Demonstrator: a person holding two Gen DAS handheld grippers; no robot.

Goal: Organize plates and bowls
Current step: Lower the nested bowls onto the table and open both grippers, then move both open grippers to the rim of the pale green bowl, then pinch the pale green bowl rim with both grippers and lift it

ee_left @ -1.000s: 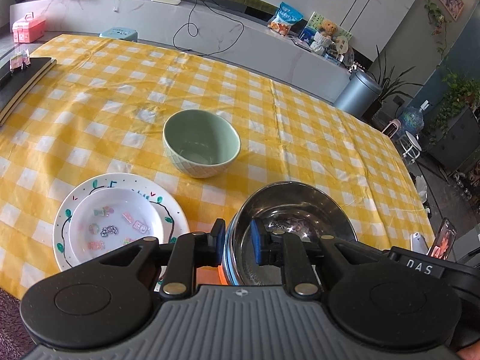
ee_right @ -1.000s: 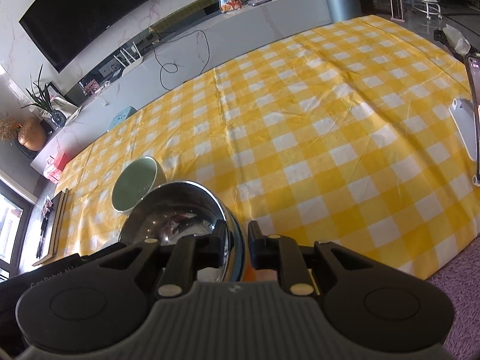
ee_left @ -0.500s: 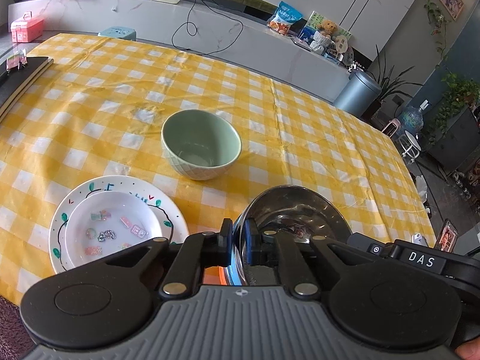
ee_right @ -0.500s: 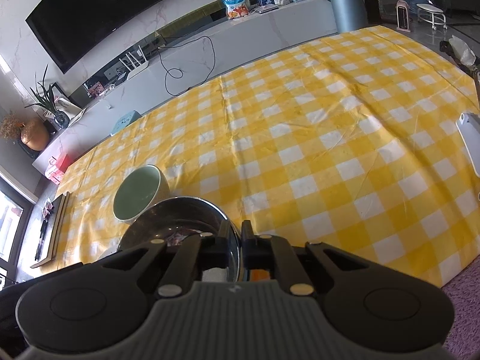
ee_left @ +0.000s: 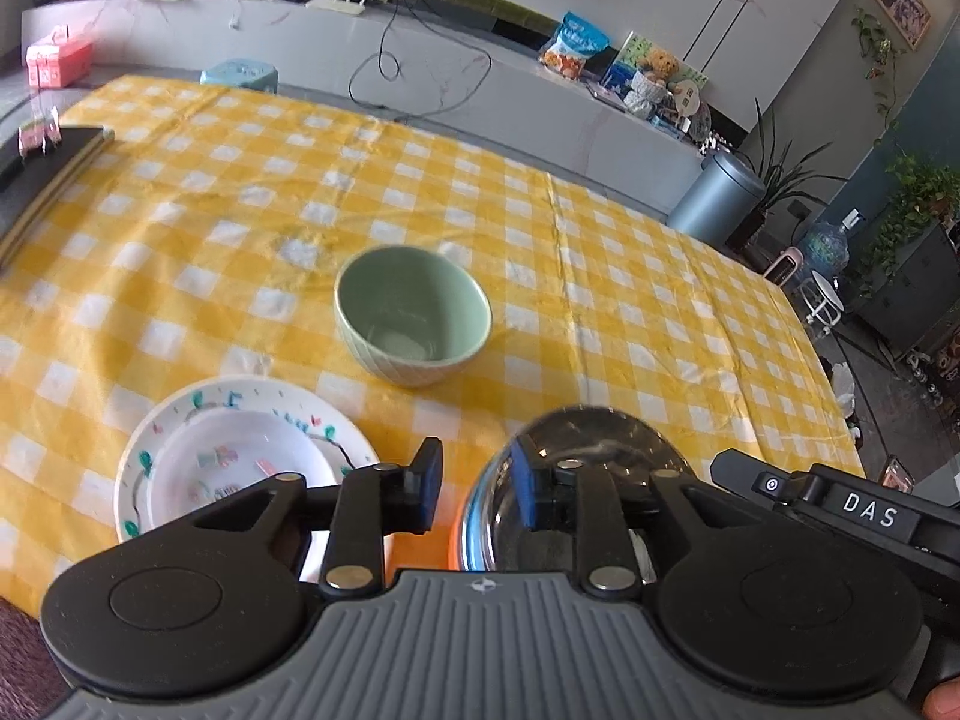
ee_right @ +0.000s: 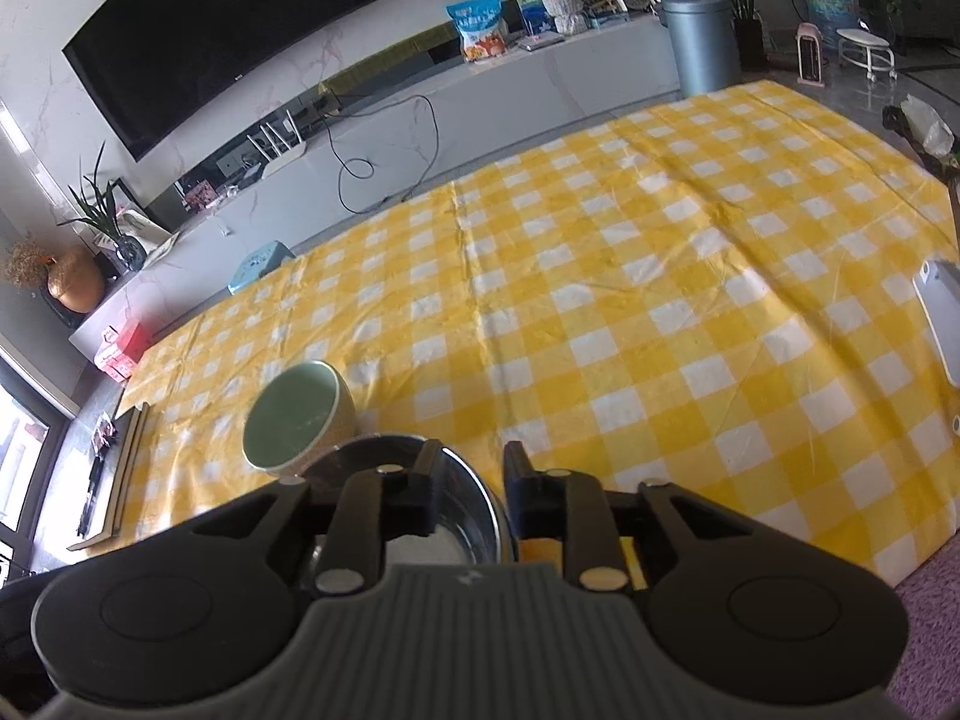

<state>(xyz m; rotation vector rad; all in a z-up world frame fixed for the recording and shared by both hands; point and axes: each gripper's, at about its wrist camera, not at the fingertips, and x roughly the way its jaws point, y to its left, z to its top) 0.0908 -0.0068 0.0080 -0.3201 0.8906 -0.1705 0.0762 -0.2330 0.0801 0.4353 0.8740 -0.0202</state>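
A steel bowl (ee_left: 600, 438) sits near the table's front edge; it also shows in the right wrist view (ee_right: 468, 516). My left gripper (ee_left: 477, 489) is open, its jaws straddling the bowl's left rim. My right gripper (ee_right: 471, 489) is open, its jaws straddling the bowl's right rim. A green bowl (ee_left: 413, 315) stands upright mid-table, also in the right wrist view (ee_right: 297, 420). A white patterned plate (ee_left: 180, 420) holds a small white dish (ee_left: 240, 468) at the front left.
The table has a yellow checked cloth (ee_left: 630, 300). A dark board (ee_left: 42, 168) lies at the far left edge. A white phone-like device (ee_right: 942, 312) lies at the right edge. A cabinet (ee_left: 420, 78) runs behind the table.
Both grippers have opened from a tight grip on the steel bowl's rim. The bowl now rests lower, near the table's front edge.
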